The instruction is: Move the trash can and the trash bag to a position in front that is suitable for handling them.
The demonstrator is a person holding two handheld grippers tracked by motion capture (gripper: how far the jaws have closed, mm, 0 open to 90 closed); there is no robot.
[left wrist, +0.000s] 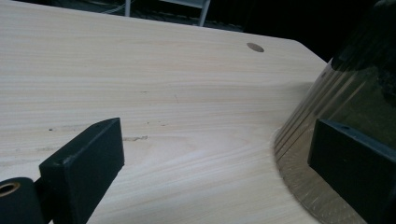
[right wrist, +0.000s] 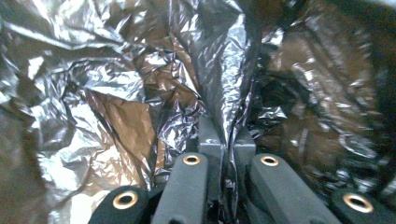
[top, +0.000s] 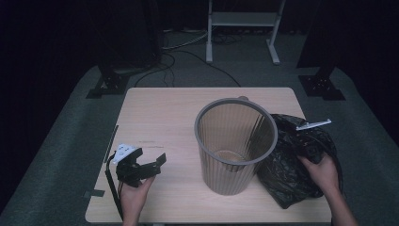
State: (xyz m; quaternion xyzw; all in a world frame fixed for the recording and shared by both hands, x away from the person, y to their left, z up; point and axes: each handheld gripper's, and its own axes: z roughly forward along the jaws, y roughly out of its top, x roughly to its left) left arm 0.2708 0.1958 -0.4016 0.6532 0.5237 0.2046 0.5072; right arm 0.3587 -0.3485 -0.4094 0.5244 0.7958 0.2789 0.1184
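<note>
The black plastic bag (top: 291,165) lies crumpled on the right side of the tabletop (top: 160,117), touching the grey ribbed bin (top: 235,146) that stands upright with its mouth facing up. The bag's heap runs lengthwise from the far right edge toward the person. The right gripper (right wrist: 226,140) has its jaws pressed together, pinching a fold of the bag. The left gripper (top: 141,165) rests near the front left, jaws spread, pointing toward the bin
</note>
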